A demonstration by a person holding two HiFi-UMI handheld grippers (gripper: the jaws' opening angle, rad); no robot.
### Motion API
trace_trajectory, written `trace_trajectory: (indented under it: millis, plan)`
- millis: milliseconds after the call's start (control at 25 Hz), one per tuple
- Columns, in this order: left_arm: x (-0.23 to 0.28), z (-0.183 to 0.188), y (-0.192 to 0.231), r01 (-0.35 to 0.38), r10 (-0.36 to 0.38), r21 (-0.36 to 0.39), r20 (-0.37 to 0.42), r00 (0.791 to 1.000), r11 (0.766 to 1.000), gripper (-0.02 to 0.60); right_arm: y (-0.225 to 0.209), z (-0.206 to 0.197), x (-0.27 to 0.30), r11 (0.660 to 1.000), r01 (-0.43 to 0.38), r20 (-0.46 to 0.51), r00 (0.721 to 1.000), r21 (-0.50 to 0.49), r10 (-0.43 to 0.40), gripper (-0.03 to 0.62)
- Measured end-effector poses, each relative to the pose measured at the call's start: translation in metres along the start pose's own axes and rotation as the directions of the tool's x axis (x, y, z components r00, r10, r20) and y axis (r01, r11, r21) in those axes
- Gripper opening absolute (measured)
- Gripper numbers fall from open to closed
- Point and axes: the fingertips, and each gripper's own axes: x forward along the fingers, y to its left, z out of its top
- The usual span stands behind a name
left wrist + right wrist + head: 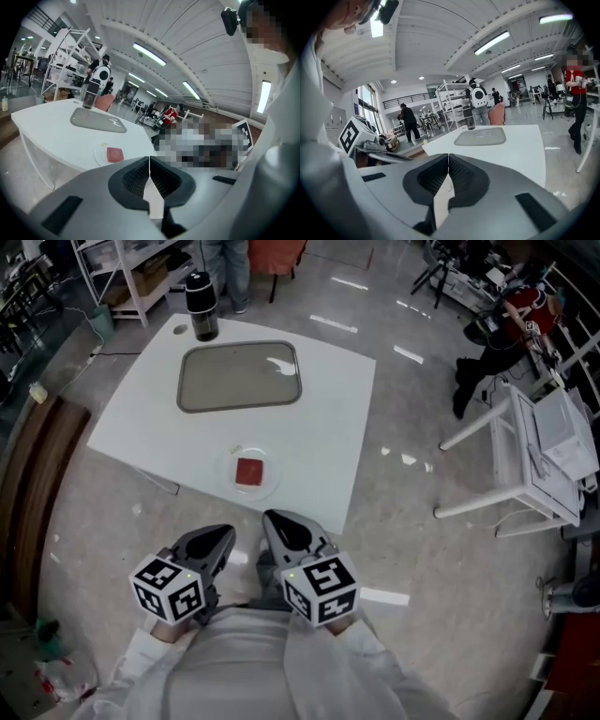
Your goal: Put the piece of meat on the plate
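A square red piece of meat (250, 471) lies on a small clear plate (272, 487) near the front edge of the white table (328, 418). Both grippers hang close to my body, short of that edge and apart from the plate. My left gripper (228, 532) is shut with nothing between its jaws, and my right gripper (270, 518) beside it is shut and empty too. In the left gripper view, the meat (115, 153) and plate (99, 155) show just beyond the left gripper (149, 159). In the right gripper view, the right gripper (448, 155) hides the plate.
A grey rectangular tray (239, 377) lies farther back on the table, with a black tumbler (201, 307) behind it. A white shelf rack (131, 273) stands at the far left, a white desk frame (525, 456) at the right. People stand in the background.
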Motion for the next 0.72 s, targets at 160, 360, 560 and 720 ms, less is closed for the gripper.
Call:
trace_trajectory:
  millis: [160, 360, 560, 720]
  plan:
    - [0.031, 0.024, 0.015, -0.021, 0.021, -0.026, 0.022, 1.000, 0.999, 0.014, -0.028, 0.015, 0.022, 0.999, -0.034, -0.020, 0.999, -0.022, 0.034, 0.015]
    - [0.062, 0.047, 0.029, -0.037, 0.039, -0.036, 0.033, 0.999, 0.999, 0.014, -0.057, 0.029, 0.046, 0.998, -0.060, -0.040, 0.997, -0.028, 0.059, 0.015]
    - [0.080, 0.054, 0.037, -0.054, 0.055, -0.041, 0.033, 0.998, 0.998, 0.014, -0.077, 0.032, 0.059, 0.997, -0.075, -0.056, 0.996, -0.030, 0.073, 0.015]
    - [0.085, 0.058, 0.042, -0.064, 0.066, -0.053, 0.031, 0.997, 0.997, 0.014, -0.082, 0.030, 0.064, 0.997, -0.079, -0.069, 0.995, -0.025, 0.077, 0.015]
